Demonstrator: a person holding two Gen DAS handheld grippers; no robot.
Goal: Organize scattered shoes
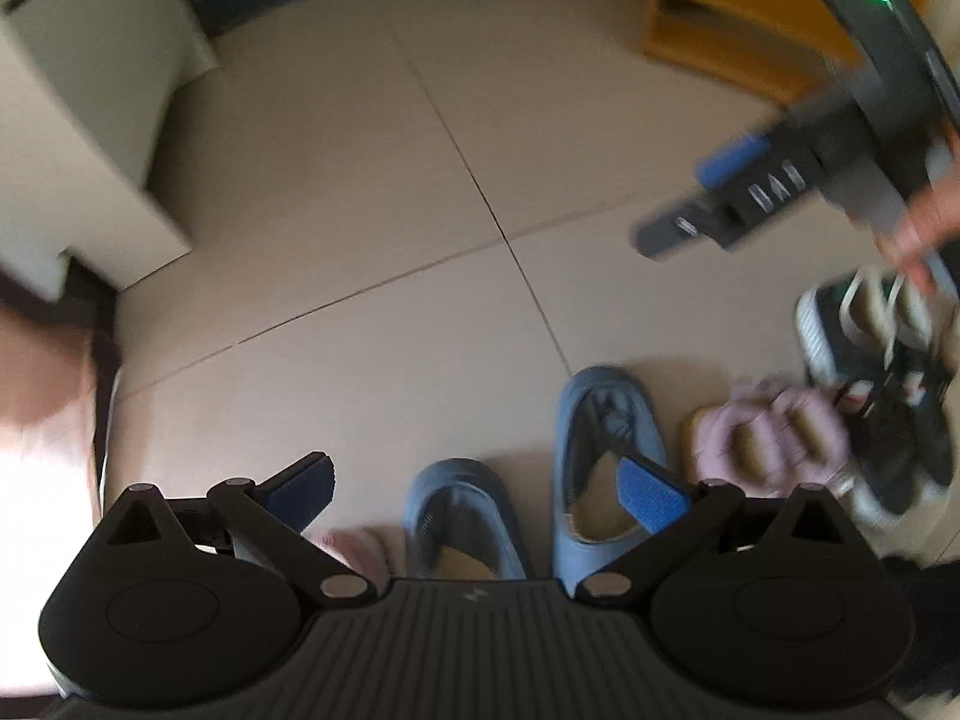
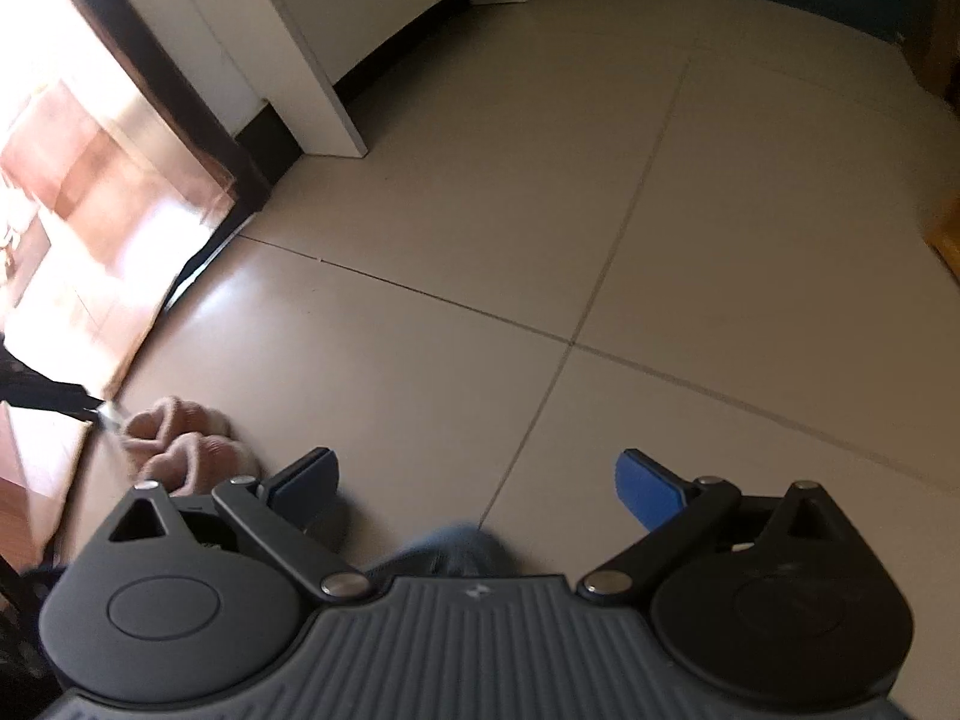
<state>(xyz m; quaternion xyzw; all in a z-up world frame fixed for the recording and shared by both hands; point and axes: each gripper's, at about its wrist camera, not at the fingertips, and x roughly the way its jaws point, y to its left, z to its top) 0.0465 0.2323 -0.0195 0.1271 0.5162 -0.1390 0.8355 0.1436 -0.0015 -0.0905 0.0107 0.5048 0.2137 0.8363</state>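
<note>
Beige floor tiles [image 1: 372, 192] fill most of both views, with grout lines crossing near the middle. Your left gripper [image 1: 474, 489] has its blue-padded fingers [image 1: 651, 495] spread wide and nothing between them. It hangs over a row of shoes at the bottom of the left wrist view. Two blue slippers [image 1: 606, 438] sit side by side, toes pointing away from you; the right one [image 1: 606, 438] lies further forward than the left one [image 1: 456, 510]. A pink slipper [image 1: 774, 432] is just beside the right blue one. A dark sneaker with white laces [image 1: 870, 360] is at the far right, touching or overlapping the pink one; blur makes it hard to say which. Another bit of pink [image 1: 360, 546] shows just left of the blue pair, mostly hidden by the gripper body.

Your right gripper [image 2: 477, 486] is also wide open and empty. In the left wrist view it [image 1: 702, 204] floats above the sneaker, motion-blurred, with your hand [image 1: 927, 222] on its grip and a green light on its housing. From the right wrist view, a pink slipper [image 2: 186, 450] lies on the floor just left of the left finger, near a sunlit doorway [image 2: 90, 210]. A blurred blue shape [image 2: 456, 552] shows low between the fingers, likely one of the slippers.

White cabinet [image 1: 78, 120] stands at upper left, wooden shelf [image 1: 738, 18] at upper right.
</note>
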